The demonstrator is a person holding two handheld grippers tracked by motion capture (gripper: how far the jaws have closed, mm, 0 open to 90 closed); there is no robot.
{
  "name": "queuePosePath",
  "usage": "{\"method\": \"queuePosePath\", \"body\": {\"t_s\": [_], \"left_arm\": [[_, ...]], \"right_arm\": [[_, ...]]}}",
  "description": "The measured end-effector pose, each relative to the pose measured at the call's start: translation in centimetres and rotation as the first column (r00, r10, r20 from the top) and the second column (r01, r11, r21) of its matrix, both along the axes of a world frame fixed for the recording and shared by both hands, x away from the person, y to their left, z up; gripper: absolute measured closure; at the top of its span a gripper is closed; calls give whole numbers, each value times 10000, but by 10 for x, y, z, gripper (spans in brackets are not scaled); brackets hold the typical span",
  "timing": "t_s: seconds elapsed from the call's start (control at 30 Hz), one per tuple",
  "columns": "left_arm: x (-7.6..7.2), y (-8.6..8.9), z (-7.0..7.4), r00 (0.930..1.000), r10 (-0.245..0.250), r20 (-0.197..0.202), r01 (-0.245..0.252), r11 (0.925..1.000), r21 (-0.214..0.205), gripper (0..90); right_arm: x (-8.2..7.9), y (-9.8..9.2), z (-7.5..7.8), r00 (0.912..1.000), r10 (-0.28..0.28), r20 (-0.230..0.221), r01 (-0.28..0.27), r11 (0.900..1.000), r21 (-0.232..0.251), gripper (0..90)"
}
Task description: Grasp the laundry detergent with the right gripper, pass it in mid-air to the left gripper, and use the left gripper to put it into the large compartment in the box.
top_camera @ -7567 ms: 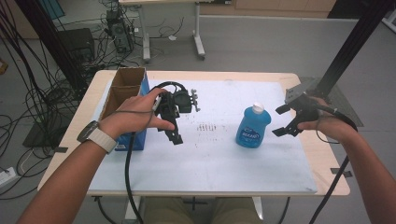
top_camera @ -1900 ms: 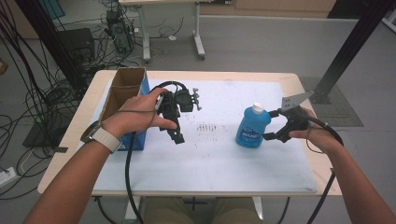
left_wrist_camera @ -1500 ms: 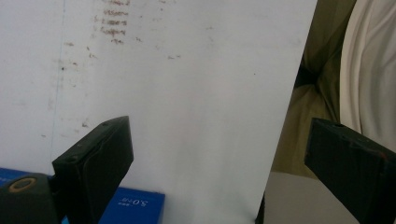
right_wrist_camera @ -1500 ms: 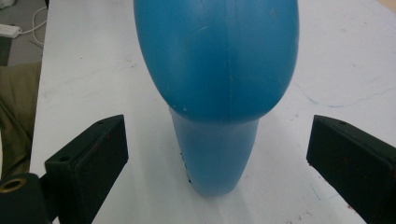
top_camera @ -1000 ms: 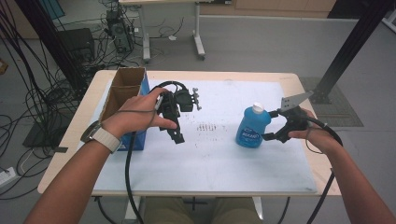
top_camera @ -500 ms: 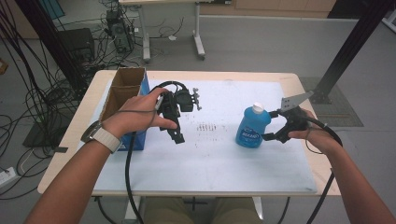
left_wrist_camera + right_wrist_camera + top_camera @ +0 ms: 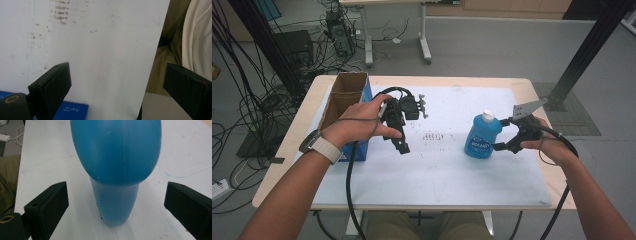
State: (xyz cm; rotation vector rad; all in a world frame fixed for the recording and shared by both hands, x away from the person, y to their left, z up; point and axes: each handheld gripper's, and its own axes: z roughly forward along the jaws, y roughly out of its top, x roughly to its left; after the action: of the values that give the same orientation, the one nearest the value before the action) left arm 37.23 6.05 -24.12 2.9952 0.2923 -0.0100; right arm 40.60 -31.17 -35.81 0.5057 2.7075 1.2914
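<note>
While the right tool (image 7: 503,134) sits spread beside the blue dish-soap bottle (image 7: 481,135), centre it on the bottle's waist before pinching; left tool (image 7: 401,140), spread, waits apart.

A blue plastic bottle (image 7: 482,136) stands upright on the white sheet covering my table, toward the right side. It has a pale cap and a blue label with white lettering. Its rounded body sits between my right tongs' spread jaws, untouched.
</note>
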Motion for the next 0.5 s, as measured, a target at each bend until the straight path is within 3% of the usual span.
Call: {"method": "queuePosePath", "body": {"t_s": [0.5], "left_arm": [[1,-1,0,10000,-35,13,35,10000,23,84]], "right_arm": [[1,4,-6,9998,-80,203,76,9997,228,53]]}}
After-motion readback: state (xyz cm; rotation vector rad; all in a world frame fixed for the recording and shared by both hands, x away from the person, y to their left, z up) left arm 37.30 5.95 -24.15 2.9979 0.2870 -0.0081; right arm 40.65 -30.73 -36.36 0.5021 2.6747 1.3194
